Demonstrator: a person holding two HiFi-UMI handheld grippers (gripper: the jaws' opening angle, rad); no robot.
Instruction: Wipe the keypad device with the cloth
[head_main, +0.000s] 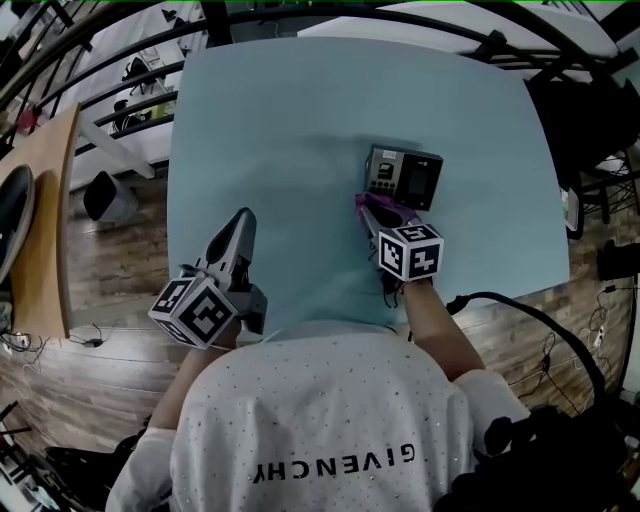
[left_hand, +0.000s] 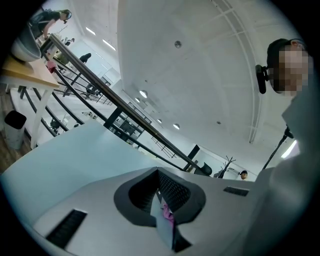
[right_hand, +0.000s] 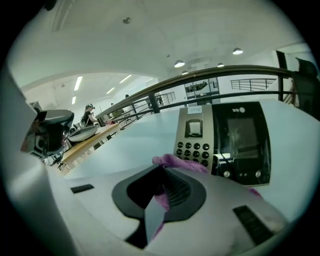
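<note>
The keypad device (head_main: 403, 177), dark with a grey key panel and a black screen, lies on the pale blue table (head_main: 280, 120) right of centre. Its keys and screen fill the right gripper view, keypad device (right_hand: 225, 140) just beyond the jaws. My right gripper (head_main: 368, 212) is shut on a purple cloth (head_main: 362, 203), whose bunch (right_hand: 175, 162) sits at the device's near edge. My left gripper (head_main: 243, 218) hovers over the table's near left part, jaws together and tilted upward. A small pink speck shows at the left gripper (left_hand: 165, 205) seam; I cannot tell what it is.
A wooden side table (head_main: 40, 220) and a dark bin (head_main: 105, 195) stand on the floor to the left. Black railings (head_main: 110, 80) run behind the table. A black cable (head_main: 530, 310) loops at the near right, beside the table's right edge.
</note>
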